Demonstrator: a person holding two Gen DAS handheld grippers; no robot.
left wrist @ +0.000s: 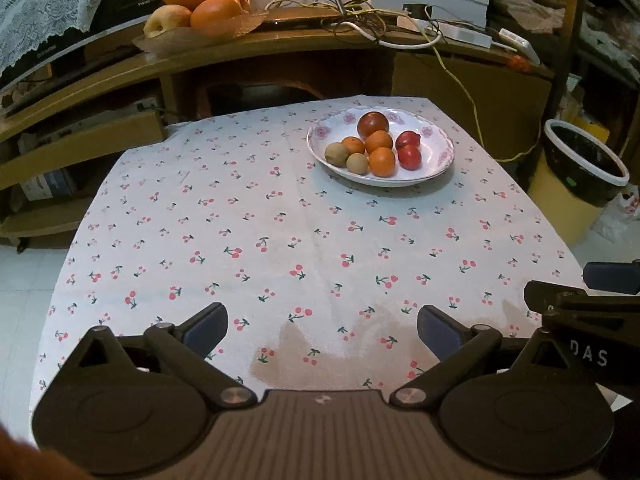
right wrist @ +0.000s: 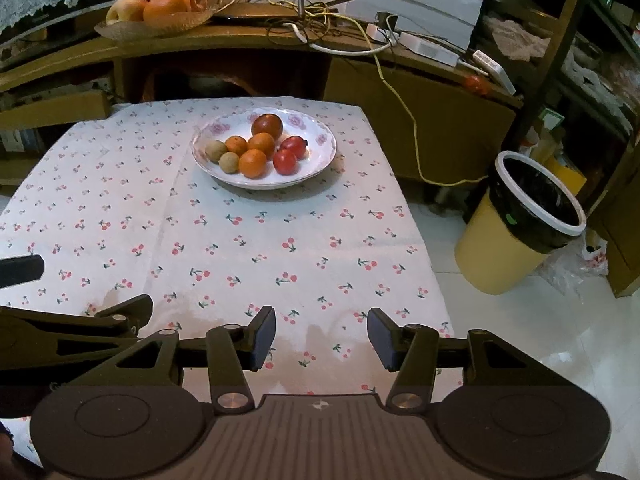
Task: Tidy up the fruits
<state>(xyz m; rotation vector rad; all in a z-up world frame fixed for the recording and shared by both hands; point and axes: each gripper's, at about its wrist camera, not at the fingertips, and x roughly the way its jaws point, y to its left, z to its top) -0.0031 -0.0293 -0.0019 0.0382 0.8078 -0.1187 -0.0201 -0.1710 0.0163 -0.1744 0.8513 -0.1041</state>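
Observation:
A white floral plate stands at the far side of the cherry-print tablecloth. It holds several fruits: small oranges, red tomatoes, two brown kiwis and a dark red fruit. My left gripper hovers open over the near cloth, nothing between its fingers. My right gripper is open and empty too, beside the left one, well short of the plate.
A wooden desk behind the table carries a fruit bowl with big oranges and apples, plus tangled cables. A yellow bin with a black liner stands on the floor to the right. A damp stain marks the near cloth.

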